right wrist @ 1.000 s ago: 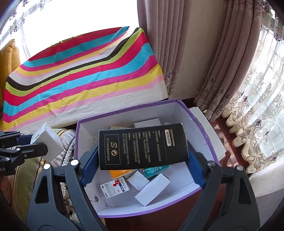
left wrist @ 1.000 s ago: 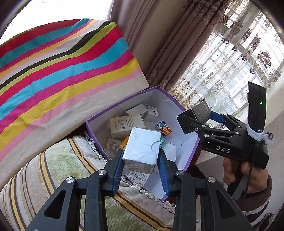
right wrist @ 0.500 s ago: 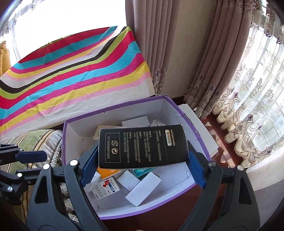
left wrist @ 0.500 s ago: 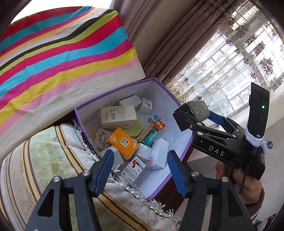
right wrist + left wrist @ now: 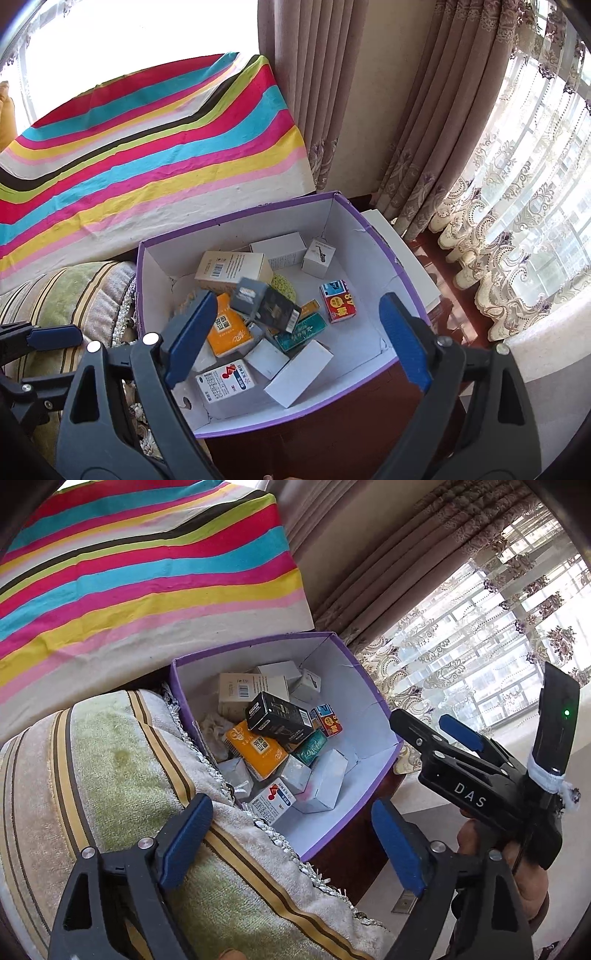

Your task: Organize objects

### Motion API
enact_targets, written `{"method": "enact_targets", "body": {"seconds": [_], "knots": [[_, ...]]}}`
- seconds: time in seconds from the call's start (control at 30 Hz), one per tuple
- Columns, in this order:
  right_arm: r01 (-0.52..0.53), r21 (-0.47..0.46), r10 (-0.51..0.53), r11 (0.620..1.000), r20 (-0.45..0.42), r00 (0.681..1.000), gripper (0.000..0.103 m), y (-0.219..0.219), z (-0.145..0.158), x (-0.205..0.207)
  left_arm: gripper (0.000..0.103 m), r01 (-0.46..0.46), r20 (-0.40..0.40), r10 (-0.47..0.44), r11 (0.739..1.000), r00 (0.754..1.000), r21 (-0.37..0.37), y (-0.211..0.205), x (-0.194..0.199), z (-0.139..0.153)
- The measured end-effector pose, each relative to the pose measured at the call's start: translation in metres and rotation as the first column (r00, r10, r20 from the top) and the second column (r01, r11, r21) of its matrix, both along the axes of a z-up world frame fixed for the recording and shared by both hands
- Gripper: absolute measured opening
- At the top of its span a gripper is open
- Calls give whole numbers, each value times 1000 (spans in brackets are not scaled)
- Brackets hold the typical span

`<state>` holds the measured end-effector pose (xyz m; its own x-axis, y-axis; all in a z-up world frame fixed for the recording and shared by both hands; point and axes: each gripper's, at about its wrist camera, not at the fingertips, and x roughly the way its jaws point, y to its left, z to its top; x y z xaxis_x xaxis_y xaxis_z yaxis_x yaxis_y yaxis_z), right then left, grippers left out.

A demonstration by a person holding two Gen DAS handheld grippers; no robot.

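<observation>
A purple-rimmed white box [image 5: 373, 698] [image 5: 373, 229] holds several small cartons. A black carton [image 5: 279, 718] [image 5: 267, 304] lies on top of the pile, over an orange carton [image 5: 258, 751] [image 5: 225, 328]. My left gripper [image 5: 291, 836] is open and empty, above the striped cushion at the box's near rim. My right gripper [image 5: 295, 339] is open and empty, above the box's front; it also shows in the left wrist view [image 5: 436, 725]. The left gripper shows at the left edge of the right wrist view [image 5: 44, 352].
A green and beige striped cushion [image 5: 110, 775] lies left of the box. A rainbow-striped cloth [image 5: 140, 572] [image 5: 147, 147] rises behind it. Brown curtains [image 5: 406, 110] and lace curtains [image 5: 480, 627] stand to the right. The box sits on a dark wooden stand [image 5: 332, 443].
My left gripper opened and dropped the silver-white carton into the box, then drew back. My right gripper opened and let the black carton fall onto the pile.
</observation>
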<state>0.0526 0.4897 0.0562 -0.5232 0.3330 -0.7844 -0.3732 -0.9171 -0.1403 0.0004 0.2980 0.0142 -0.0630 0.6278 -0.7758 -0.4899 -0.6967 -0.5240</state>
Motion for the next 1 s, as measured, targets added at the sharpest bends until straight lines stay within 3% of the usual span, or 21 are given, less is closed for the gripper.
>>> {"method": "enact_targets", "body": {"seconds": [0.23,1.0], "knots": [[20,-6,-20,1000,18,1000,91,-3,0,11,102,18,-11,-18,1000,1000,14,7,2,-3],[5,-20,-4,1000,43,999,91,0,-6,13,102,0,-14,0,1000,1000,6,8,-1,-8]]}}
